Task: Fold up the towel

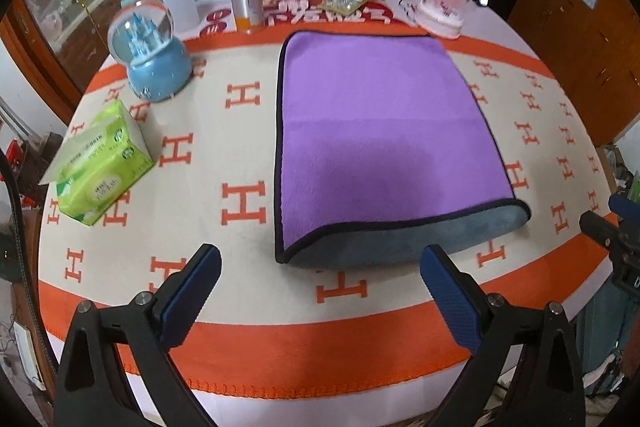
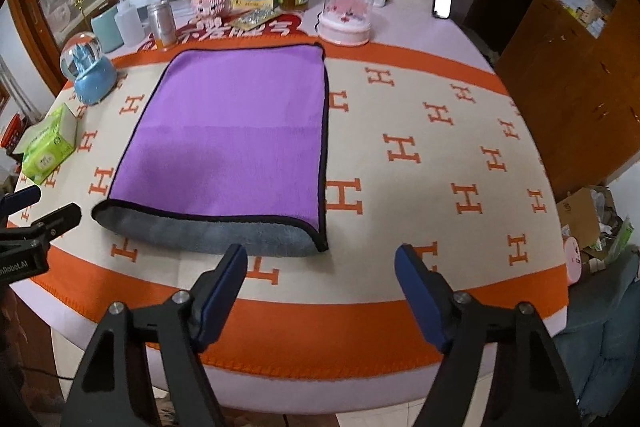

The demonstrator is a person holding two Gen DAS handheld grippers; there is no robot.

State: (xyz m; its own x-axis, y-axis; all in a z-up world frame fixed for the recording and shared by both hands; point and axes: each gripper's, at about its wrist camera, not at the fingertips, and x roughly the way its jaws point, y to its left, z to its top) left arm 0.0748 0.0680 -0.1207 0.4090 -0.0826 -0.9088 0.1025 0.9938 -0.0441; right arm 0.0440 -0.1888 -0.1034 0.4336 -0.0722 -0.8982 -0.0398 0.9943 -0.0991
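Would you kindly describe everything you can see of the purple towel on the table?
The towel is a soft, plush-looking cloth, purple on top and grey on its other face, edged with dark piping. It lies already folded over once, flat on the orange-and-cream patterned tablecloth; the fold runs along its near edge, where the grey side rolls into view. Its far edge reaches the cloth's orange border. Nothing rests on it, and both tongs, left and right, hover open just short of it without touching.
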